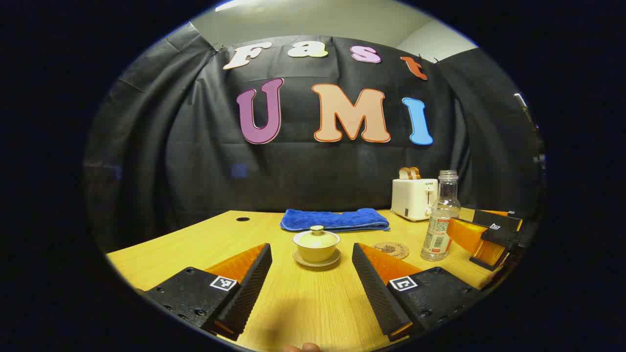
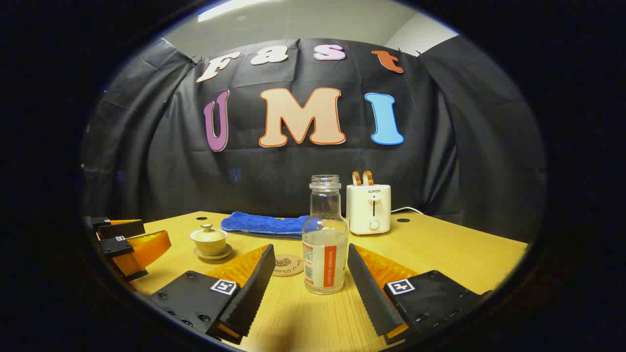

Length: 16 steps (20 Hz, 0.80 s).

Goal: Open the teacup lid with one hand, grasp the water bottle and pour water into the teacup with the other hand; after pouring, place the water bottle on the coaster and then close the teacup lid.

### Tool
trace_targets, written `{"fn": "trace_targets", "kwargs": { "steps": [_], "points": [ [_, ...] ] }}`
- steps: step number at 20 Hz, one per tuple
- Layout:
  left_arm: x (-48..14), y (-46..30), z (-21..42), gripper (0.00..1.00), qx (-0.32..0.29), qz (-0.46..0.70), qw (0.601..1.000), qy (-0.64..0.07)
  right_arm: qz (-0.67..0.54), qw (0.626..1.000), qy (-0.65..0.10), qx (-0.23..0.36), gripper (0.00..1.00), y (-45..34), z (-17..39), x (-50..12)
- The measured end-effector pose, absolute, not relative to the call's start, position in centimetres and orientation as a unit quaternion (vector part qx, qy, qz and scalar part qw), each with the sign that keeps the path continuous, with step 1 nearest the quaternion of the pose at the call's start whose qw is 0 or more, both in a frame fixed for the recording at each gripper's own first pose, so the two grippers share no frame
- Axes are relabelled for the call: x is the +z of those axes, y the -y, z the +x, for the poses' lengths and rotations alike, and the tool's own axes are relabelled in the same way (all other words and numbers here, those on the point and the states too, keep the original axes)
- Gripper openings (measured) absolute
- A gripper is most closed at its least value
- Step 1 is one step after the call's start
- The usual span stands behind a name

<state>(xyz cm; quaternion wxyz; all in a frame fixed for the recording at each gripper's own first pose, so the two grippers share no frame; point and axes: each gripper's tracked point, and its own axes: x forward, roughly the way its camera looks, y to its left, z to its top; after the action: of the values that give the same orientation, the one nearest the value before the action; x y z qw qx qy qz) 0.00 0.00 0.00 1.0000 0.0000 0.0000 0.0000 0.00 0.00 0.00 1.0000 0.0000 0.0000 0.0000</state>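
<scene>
1 teacup (image 1: pixel 316 247) | 1 water bottle (image 2: pixel 325 239) | 1 coaster (image 2: pixel 287 265) | 1 toaster (image 2: pixel 368 209)

Open wooden tabletop (image 1: pixel 303 298) ahead of the lidded cream teacup on its saucer (image 1: pixel 316 245). Round cork coaster (image 1: pixel 391 250) uncovered, hemmed in by the clear plastic water bottle (image 1: pixel 440 220) just right. Behind: folded blue towel (image 1: pixel 335 219) and white 2-slot toaster (image 1: pixel 413 198), blocking the rear.
</scene>
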Motion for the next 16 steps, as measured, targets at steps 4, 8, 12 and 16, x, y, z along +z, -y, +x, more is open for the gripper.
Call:
{"fn": "trace_targets", "kwargs": {
  "steps": [4,8,12,16],
  "points": [
    [0.11,-0.02,0.08,0.96,0.0,0.001,1.0,0.001,0.0,1.0,0.0,0.001,0.94,-0.01,0.04,-0.02],
    [0.12,0.0,0.11,0.97,-0.001,0.0,1.0,0.001,0.0,1.0,0.0,0.001,0.94,-0.01,0.04,-0.01],
    [0.07,-0.05,0.0,0.97,-0.001,0.0,1.0,0.001,0.0,1.0,0.0,0.001,0.94,-0.02,0.02,0.01],
    [-0.02,-0.05,0.06,0.97,-0.002,0.001,1.0,0.001,0.0,1.0,0.0,0.001,0.94,-0.02,0.03,-0.01]
  ]
}}
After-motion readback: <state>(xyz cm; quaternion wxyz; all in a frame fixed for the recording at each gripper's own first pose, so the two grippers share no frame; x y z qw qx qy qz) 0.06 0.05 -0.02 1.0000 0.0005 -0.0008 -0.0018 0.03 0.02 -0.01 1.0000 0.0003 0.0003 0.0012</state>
